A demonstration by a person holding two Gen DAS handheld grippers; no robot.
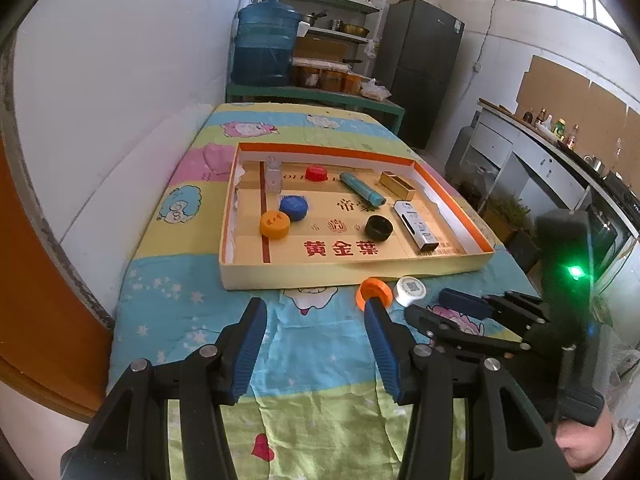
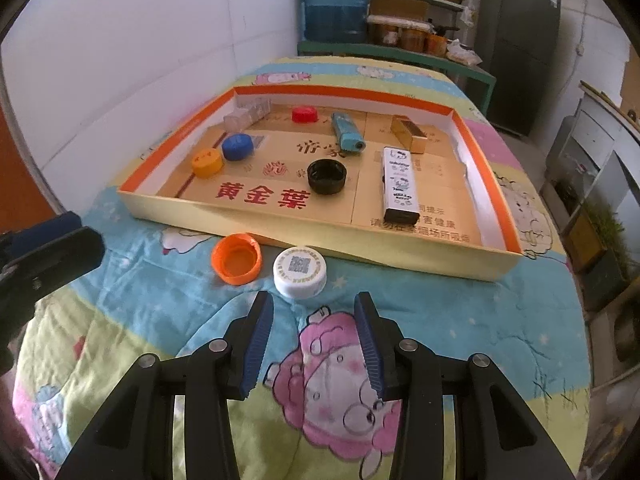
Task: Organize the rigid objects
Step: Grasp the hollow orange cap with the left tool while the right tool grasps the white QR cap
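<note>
Claws [image 2: 314, 340] apart; six caps [image 2: 300, 271].

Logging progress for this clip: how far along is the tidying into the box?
Done: eight items lie in the box, including the black cap. In hand: nothing; the right gripper is open just short of the white cap, and the left gripper is open too. Left: white cap and orange cap, both outside on the quilt.
</note>
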